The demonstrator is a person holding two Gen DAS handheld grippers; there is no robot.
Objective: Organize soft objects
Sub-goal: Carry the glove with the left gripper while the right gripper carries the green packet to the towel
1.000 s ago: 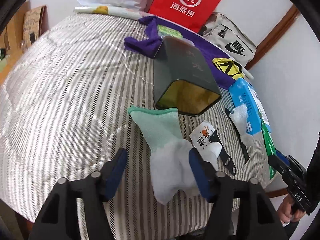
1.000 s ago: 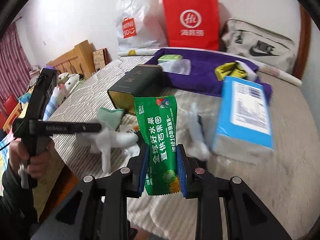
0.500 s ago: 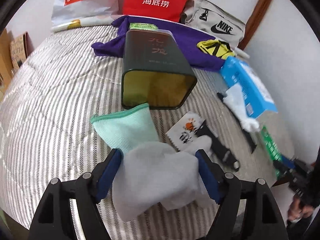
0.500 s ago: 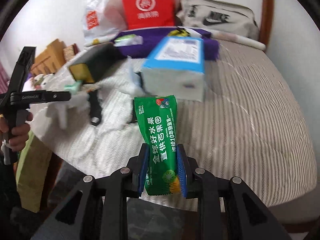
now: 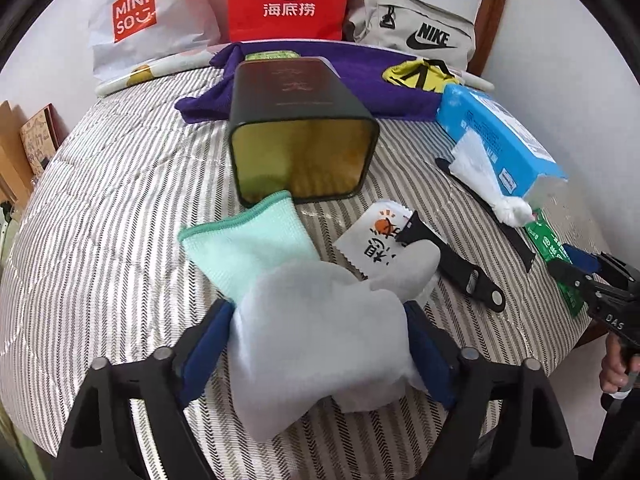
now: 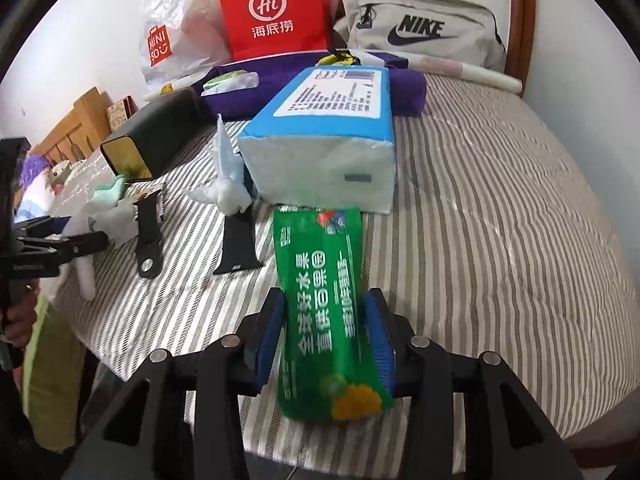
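Lowered onto the bed, the right gripper has just been loosening around the limp, slippery green packet, best pinched mid-length.

Left wrist view: low, close over the striped grey-and-white bedcover, facing the red paper bag. Right wrist view: near the bed's edge, facing likewise. Shared: dark rectangular tin, blue tissue pack.

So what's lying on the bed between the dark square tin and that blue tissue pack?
A knotted white tissue wad lying over a black strap; otherwise bare striped bedcover. Both views show it, most clearly the right wrist view.
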